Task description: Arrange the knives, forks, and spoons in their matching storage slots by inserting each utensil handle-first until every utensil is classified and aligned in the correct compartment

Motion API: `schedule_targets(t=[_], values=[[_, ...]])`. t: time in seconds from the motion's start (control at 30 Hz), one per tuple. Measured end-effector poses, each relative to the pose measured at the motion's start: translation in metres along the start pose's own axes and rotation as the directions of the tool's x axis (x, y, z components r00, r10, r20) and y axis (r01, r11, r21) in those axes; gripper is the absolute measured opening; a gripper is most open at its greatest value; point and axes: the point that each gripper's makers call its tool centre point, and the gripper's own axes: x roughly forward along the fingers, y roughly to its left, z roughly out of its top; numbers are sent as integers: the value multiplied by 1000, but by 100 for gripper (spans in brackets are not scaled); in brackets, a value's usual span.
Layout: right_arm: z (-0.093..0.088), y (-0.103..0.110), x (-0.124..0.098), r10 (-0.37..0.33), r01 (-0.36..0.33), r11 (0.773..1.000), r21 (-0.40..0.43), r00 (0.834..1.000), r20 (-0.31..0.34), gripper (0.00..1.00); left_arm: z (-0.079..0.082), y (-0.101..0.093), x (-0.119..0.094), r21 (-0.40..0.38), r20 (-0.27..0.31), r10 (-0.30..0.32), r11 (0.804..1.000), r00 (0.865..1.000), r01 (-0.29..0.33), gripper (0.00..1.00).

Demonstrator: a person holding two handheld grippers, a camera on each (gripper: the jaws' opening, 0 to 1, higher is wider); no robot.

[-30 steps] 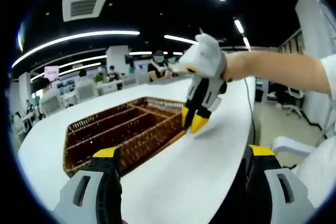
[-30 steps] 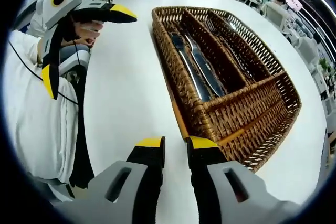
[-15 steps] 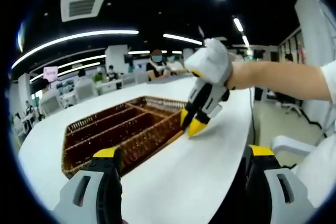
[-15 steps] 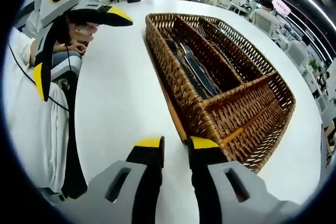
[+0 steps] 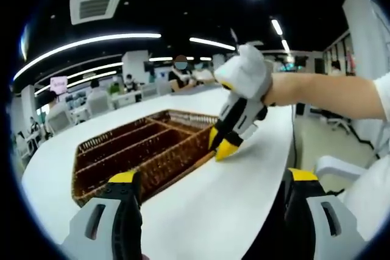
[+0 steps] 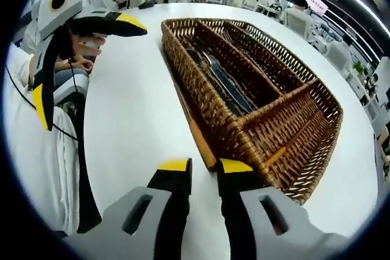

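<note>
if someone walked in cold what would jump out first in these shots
The brown woven wicker tray with long compartments stands out on the white table; in the right gripper view, dark utensils lie in its slots. The yellow-tipped right gripper hangs by the tray's near corner in the left gripper view, jaws close together. The left gripper is spread wide open beside the table edge.

open office with long ceiling light strips [image 5: 91, 42], a ceiling vent [image 5: 95, 5], white chairs [image 5: 99, 104], seated people [image 5: 181, 74]

One wicker tray [image 6: 286, 150] with three long compartments is sitting on one white table [image 6: 134, 114], two knives [image 6: 228, 83] lying inside
</note>
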Motion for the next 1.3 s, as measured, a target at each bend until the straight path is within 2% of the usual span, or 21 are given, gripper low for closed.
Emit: schedule_targets(t=[0.23,0.47,0.53,0.63,0.97,1.1,1.3], values=[[0,4,1,28,-28,1000,0,999,-23,13,-1,1,-2,-2,0,2,1000,1000,-2,98],[2,15,2,104,-104,995,6,991,-80,13,-4,2,-2,-4,-6,3,1000,1000,-3,98],[1,23,1,158,-159,987,-1,979,-129,13,-5,2,-2,-5,-6,3,1000,1000,-3,98],[3,25,2,164,-175,983,-54,972,-166,14,-5,3,-2,-7,-8,3,1000,1000,-3,98],[12,32,9,235,-255,966,-41,934,-270,15,-6,6,-3,-11,-6,7,1000,1000,-7,98],[13,30,11,225,-261,963,-65,914,-338,13,-8,7,-3,-13,-10,8,1000,1000,-8,97],[12,30,10,235,-288,954,-82,889,-393,13,-10,9,-4,-20,-11,12,1000,1000,-12,97]])
